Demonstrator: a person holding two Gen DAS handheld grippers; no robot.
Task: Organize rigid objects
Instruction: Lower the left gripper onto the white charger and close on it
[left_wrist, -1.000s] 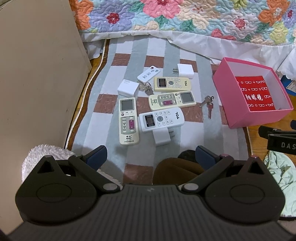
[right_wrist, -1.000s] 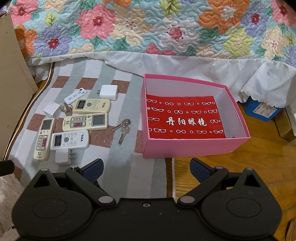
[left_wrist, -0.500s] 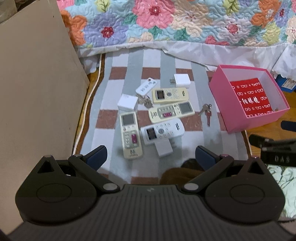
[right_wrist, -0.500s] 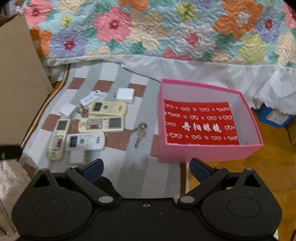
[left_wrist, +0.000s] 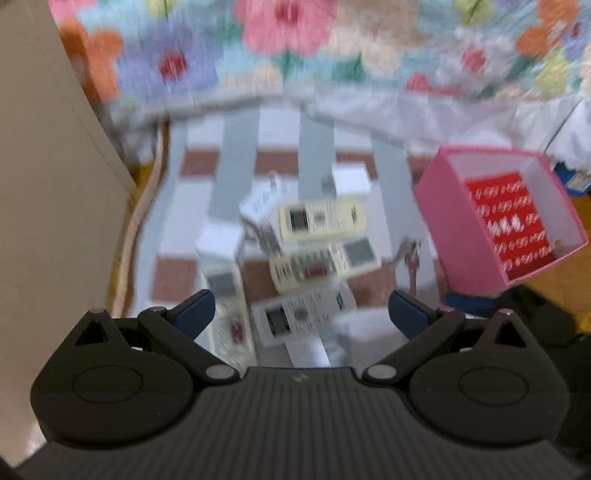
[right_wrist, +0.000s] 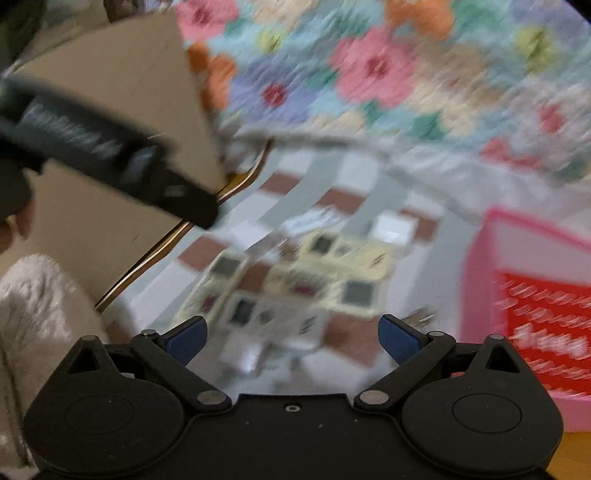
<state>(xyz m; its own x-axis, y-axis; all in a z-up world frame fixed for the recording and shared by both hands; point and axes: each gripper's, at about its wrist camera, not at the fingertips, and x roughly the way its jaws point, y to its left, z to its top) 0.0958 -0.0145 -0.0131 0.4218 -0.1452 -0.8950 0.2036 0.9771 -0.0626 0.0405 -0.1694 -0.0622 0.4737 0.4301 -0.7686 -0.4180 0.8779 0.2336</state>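
Where checked rug (left_wrist: 236, 155) lies: four remotes (left_wrist: 320, 219) (blurred).

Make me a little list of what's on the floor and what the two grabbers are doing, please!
floor cover: checked mat
remotes: four, side by side on the mat, e.g. white one
chargers: white blocks near the remotes
keys: bunch between remotes and box
box: pink box, red printed lining, nothing else seen inside
left gripper: jaws wide apart, holding nothing
right gripper: jaws wide apart, holding nothing
picture quality: blurry, small print unreadable
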